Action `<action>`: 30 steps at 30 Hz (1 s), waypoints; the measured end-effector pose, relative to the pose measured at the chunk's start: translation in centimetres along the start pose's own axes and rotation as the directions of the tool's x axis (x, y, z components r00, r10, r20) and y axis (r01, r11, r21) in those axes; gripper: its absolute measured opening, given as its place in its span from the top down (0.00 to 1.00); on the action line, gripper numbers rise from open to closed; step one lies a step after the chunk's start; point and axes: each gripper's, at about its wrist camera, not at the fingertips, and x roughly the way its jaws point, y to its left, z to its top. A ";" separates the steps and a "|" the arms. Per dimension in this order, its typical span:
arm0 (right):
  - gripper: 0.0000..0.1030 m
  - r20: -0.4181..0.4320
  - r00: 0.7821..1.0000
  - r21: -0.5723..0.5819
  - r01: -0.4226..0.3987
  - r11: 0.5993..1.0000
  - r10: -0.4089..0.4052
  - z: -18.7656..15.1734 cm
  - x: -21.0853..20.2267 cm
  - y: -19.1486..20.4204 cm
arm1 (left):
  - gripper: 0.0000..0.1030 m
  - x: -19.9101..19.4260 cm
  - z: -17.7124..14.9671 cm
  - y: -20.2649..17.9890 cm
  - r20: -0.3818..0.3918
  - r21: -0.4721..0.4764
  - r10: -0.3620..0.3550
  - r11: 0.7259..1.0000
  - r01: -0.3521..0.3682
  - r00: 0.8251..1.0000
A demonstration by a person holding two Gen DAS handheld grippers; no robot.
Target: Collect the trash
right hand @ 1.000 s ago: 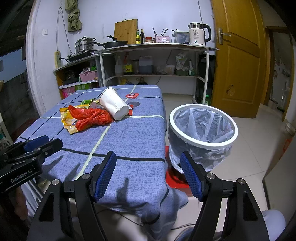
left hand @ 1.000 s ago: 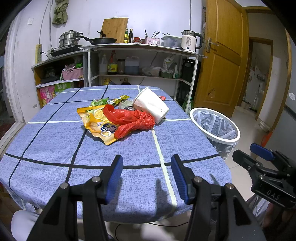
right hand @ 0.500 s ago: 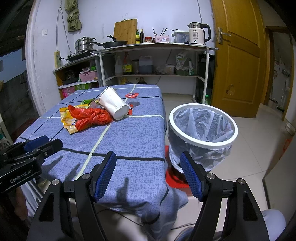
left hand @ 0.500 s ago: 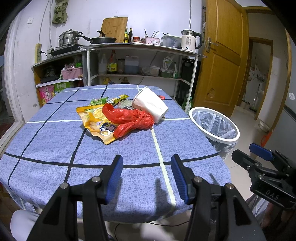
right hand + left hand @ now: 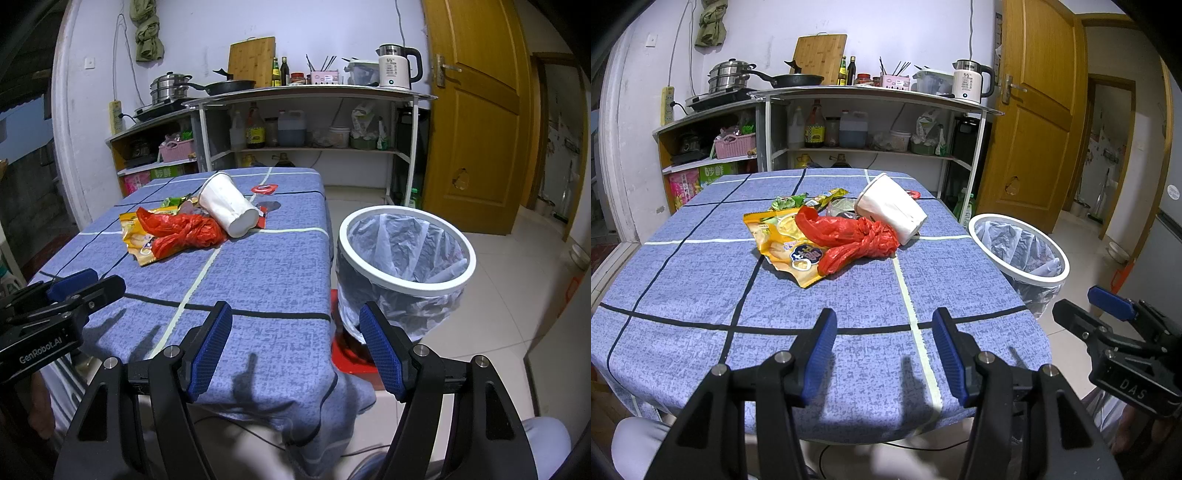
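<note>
Litter, a crumpled red plastic bag (image 5: 855, 238) and tipped white paper cup (image 5: 892, 208), awaits both wide-open, empty grippers, left gripper (image 5: 884, 352) and right gripper (image 5: 295, 349), beside the white-rimmed lined bin (image 5: 406, 254).

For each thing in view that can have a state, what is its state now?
White paper cup: lying on its side on the table.
Red plastic bag: crumpled, on the yellow wrapper.
Trash bin: lined, standing on the floor beside the table.
Left claw: open, holding nothing.
Right claw: open, holding nothing.
Door: closed.

yellow snack bag (image 5: 783, 243): half buried under red plastic bag (image 5: 849, 236)
kettle (image 5: 967, 85) label: too tiny to read
</note>
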 end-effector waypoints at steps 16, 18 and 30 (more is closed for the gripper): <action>0.30 -0.021 0.999 -0.033 -0.029 0.999 0.029 0.7 1.3 0.6 | 0.46 1.8 0.0 1.6 -0.029 -0.013 0.005 1.000 -0.005 1.000; 0.30 -0.021 0.999 -0.045 -0.046 0.998 0.045 1.3 1.9 0.8 | 0.46 2.3 0.2 2.1 -0.037 -0.020 -0.002 1.000 0.001 0.999; 0.30 -0.071 0.983 -0.160 -0.179 0.971 0.170 6.5 7.8 2.7 | 0.35 6.5 4.0 5.4 -0.055 -0.036 -0.055 0.998 0.053 0.997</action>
